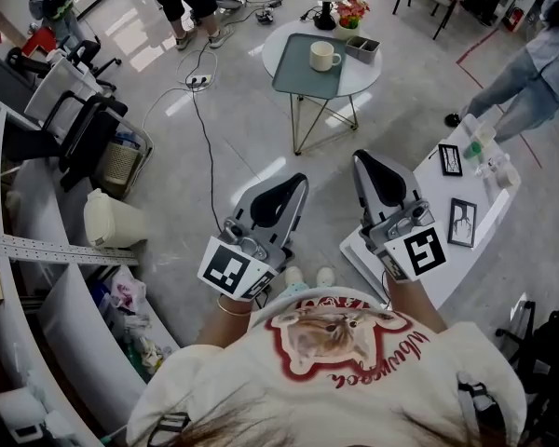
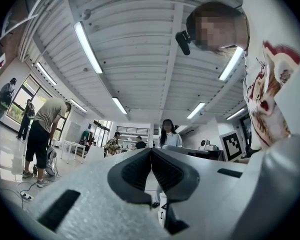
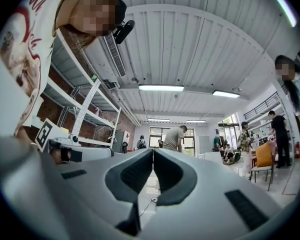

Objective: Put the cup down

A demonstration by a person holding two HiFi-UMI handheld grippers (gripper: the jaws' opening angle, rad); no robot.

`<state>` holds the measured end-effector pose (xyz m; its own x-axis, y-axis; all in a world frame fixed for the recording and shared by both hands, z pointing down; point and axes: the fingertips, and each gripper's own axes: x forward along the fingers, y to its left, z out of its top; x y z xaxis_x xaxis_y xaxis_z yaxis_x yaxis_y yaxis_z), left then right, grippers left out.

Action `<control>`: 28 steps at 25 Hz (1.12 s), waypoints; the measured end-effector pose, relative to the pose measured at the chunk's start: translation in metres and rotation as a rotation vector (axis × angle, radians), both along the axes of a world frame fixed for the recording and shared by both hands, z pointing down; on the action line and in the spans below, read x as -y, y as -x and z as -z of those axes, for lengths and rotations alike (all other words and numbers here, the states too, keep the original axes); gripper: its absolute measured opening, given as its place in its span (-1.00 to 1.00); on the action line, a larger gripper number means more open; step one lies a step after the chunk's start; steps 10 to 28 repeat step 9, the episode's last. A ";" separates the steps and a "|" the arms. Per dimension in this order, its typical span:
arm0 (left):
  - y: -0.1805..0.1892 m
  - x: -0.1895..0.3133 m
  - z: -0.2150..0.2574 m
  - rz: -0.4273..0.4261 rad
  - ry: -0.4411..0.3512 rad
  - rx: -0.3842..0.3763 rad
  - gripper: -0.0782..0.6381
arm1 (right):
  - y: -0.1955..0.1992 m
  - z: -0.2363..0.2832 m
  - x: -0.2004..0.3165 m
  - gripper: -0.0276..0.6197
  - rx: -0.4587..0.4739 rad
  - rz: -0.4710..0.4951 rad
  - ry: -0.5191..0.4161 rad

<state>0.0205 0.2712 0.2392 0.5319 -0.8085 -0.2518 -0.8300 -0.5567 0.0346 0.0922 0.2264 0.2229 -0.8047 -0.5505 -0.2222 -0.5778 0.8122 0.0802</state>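
We saw the cup (image 1: 324, 56) standing on the surface (image 1: 365, 75), upper centre — left gripper (image 1: 294, 185) and right gripper (image 1: 367, 161) clenched, empty; the task looked done.

The left hand-held gripper (image 2: 151, 153) is seen with its jaws pressed together, nothing held between them; ceiling light strips (image 2: 88, 46) are shown overhead.

Bright, even indoor light comes from long white fluorescent ceiling tubes (image 2: 88, 47) and from tall daylight windows (image 3: 192, 140) (washed out). The glossy pale-grey tiled floor (image 1: 242, 128) carries white glare streaks. Both gripper views bow heavily, with black corners and a soft near foreground.
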 end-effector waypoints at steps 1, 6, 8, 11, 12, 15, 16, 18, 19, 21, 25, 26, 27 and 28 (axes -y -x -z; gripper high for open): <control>0.000 -0.001 0.001 0.001 -0.002 0.002 -0.74 | 0.001 0.001 -0.001 -0.82 0.002 0.003 -0.002; 0.003 -0.003 0.004 0.009 -0.010 0.002 -0.74 | 0.003 0.002 -0.004 -0.82 0.001 0.007 -0.009; 0.003 -0.004 0.003 0.010 -0.009 0.003 -0.74 | 0.003 0.001 -0.004 -0.82 -0.003 0.005 -0.009; 0.004 -0.004 0.003 0.011 -0.009 0.003 -0.74 | 0.003 0.000 -0.004 -0.83 -0.005 0.004 -0.010; 0.004 -0.004 0.003 0.011 -0.009 0.003 -0.74 | 0.003 0.000 -0.004 -0.83 -0.005 0.004 -0.010; 0.004 -0.004 0.003 0.011 -0.009 0.003 -0.74 | 0.003 0.000 -0.004 -0.83 -0.005 0.004 -0.010; 0.004 -0.004 0.003 0.011 -0.009 0.003 -0.74 | 0.003 0.000 -0.004 -0.83 -0.005 0.004 -0.010; 0.004 -0.004 0.003 0.011 -0.009 0.003 -0.74 | 0.003 0.000 -0.004 -0.83 -0.005 0.004 -0.010; 0.004 -0.004 0.003 0.011 -0.009 0.003 -0.74 | 0.003 0.000 -0.004 -0.83 -0.005 0.004 -0.010; 0.004 -0.004 0.003 0.011 -0.009 0.003 -0.74 | 0.003 0.000 -0.004 -0.83 -0.005 0.004 -0.010; 0.004 -0.004 0.003 0.011 -0.009 0.003 -0.74 | 0.003 0.000 -0.004 -0.83 -0.005 0.004 -0.010; 0.004 -0.004 0.003 0.011 -0.009 0.003 -0.74 | 0.003 0.000 -0.004 -0.83 -0.005 0.004 -0.010; 0.004 -0.004 0.003 0.011 -0.009 0.003 -0.74 | 0.003 0.000 -0.004 -0.83 -0.005 0.004 -0.010; 0.004 -0.004 0.003 0.011 -0.009 0.003 -0.74 | 0.003 0.000 -0.004 -0.83 -0.005 0.004 -0.010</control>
